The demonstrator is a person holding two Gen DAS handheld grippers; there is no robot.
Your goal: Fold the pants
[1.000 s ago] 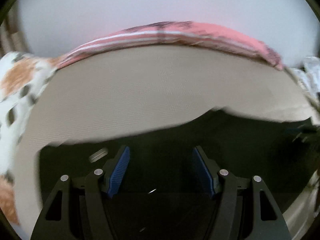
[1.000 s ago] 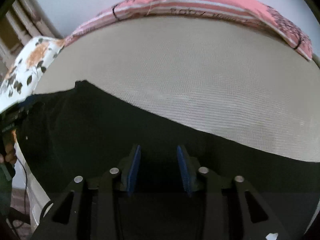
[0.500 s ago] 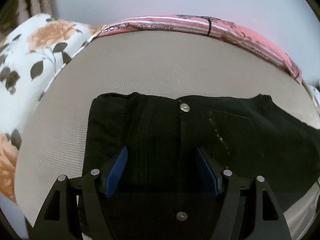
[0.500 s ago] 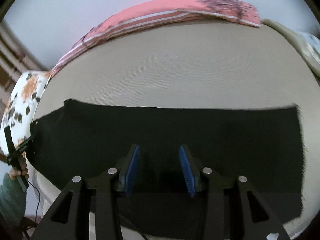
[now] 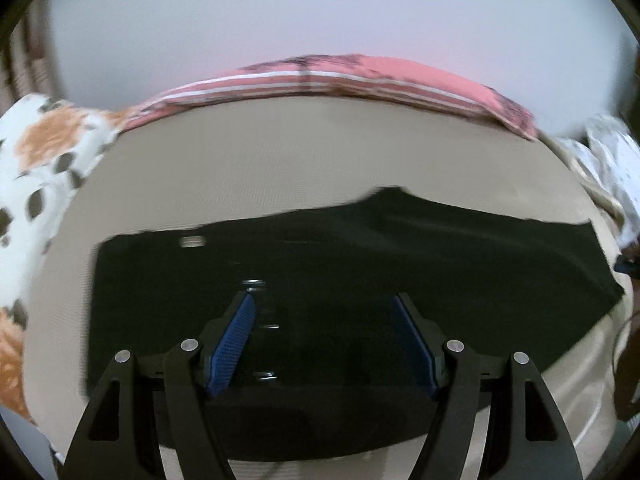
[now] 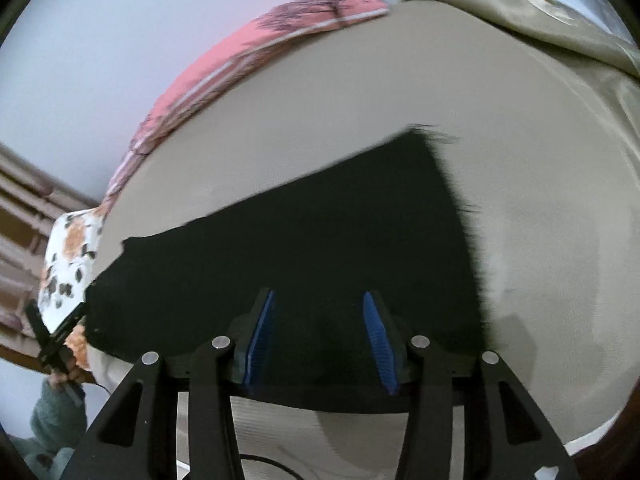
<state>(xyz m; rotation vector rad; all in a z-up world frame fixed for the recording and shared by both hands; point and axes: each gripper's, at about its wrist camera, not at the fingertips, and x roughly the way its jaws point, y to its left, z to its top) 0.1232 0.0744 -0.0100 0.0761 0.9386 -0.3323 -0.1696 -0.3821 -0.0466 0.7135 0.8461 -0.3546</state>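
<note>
Where laid flat, one pants [image 5: 360, 280].

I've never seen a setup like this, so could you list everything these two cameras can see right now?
pants: one pair, black, spread flat on the bed, metal button near the left end
bed surface: one, beige, under the pants
striped cloth: one, pink with white stripes, along the far edge of the bed
floral fabric: one, white with orange flowers, left end of the bed
satin cover: one, pale beige, bunched at the right end
wall: pale, behind the bed
left gripper: black with blue pads, open above the pants
right gripper: same build, open, jaws just widened, nothing pinched
sleeve: green, lower left in the right view
</note>
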